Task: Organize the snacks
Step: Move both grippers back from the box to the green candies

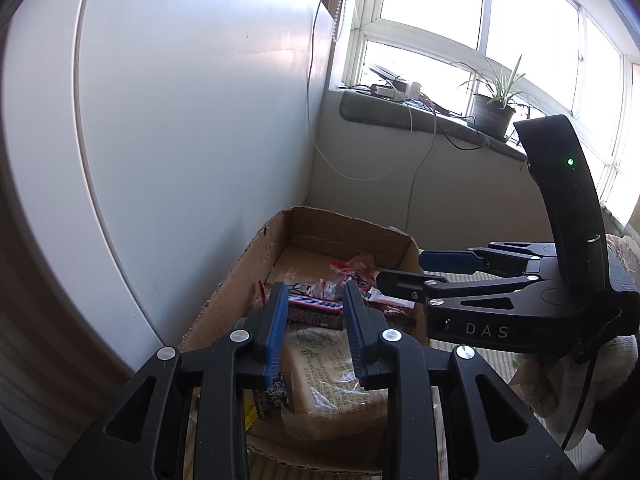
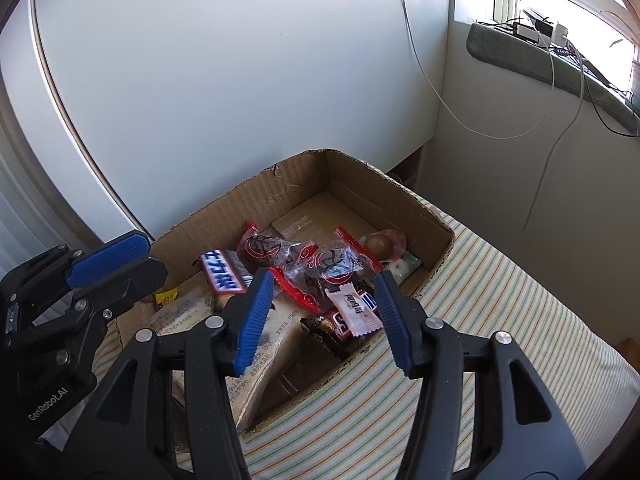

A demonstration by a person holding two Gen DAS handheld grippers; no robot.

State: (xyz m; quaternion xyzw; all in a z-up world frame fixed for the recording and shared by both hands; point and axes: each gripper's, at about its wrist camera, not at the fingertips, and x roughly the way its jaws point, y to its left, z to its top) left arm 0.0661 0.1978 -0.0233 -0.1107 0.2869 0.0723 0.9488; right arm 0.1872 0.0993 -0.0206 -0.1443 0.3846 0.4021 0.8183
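Right wrist view: snacks gathered in the cardboard box point(image 2: 404, 200).
Both grippers, left gripper point(image 1: 316, 332) and right gripper point(image 2: 324, 316), stand apart and empty; wrappers point(image 2: 320, 268) at 12 o'clock lie unsorted.

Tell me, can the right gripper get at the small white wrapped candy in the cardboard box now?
Probably yes. The right gripper hangs open just above the small white wrapped candy, which lies on top of the other snacks in the cardboard box, and nothing covers it.

Brown cardboard box point(image 2: 424, 216); green-striped cloth point(image 2: 480, 320); blue-padded black claw point(image 2: 324, 316).
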